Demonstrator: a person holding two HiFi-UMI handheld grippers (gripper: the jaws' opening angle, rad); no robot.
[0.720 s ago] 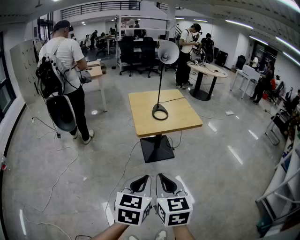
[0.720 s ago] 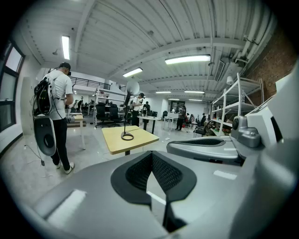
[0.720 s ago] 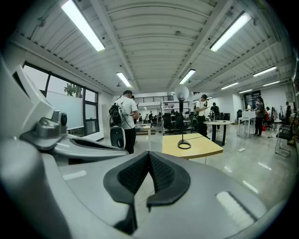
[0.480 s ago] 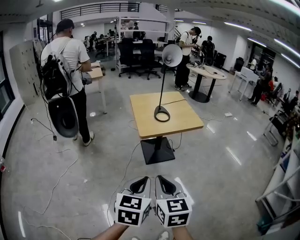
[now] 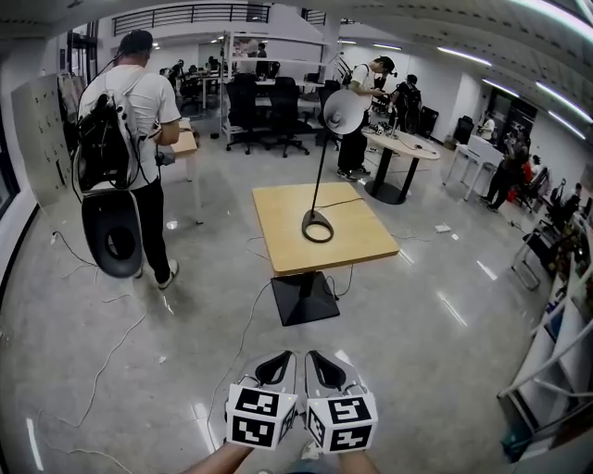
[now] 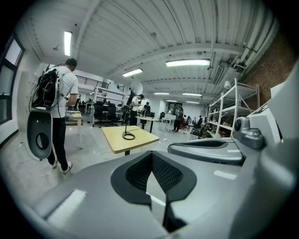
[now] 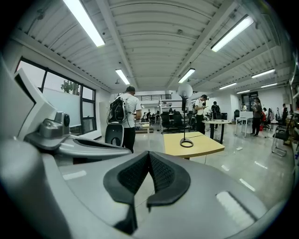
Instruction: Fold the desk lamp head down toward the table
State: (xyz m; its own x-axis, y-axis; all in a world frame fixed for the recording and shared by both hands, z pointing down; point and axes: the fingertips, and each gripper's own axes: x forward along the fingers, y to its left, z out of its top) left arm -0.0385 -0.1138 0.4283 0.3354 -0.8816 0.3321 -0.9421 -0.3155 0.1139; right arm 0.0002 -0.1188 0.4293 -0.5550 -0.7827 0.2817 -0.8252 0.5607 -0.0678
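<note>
Light and top-heavy by the look of it, the desk lamp [image 5: 317, 185] probably bends stiffly at its thin dark stem [image 5: 323, 153]. Best take the pale round head [image 5: 345, 111] while steadying the ring base [image 5: 317, 226]. It stands upright on a small wooden table [image 5: 278, 248], upper middle of the head view, well apart from the left gripper [image 5: 278, 366] and right gripper [image 5: 324, 367] at the bottom edge, both with fingers pressed together on nothing.

A glossy grey floor [image 5: 445, 352] reflects the strip lights [image 7: 84, 21] set in a ribbed white ceiling [image 7: 149, 46]. Tall windows [image 7: 60, 95] line the left wall. Black office chairs [image 5: 278, 106] stand at the back under a railed mezzanine [image 5: 195, 14], with a round table [image 5: 403, 143] beside them and metal shelving [image 6: 229, 112] on the right.
</note>
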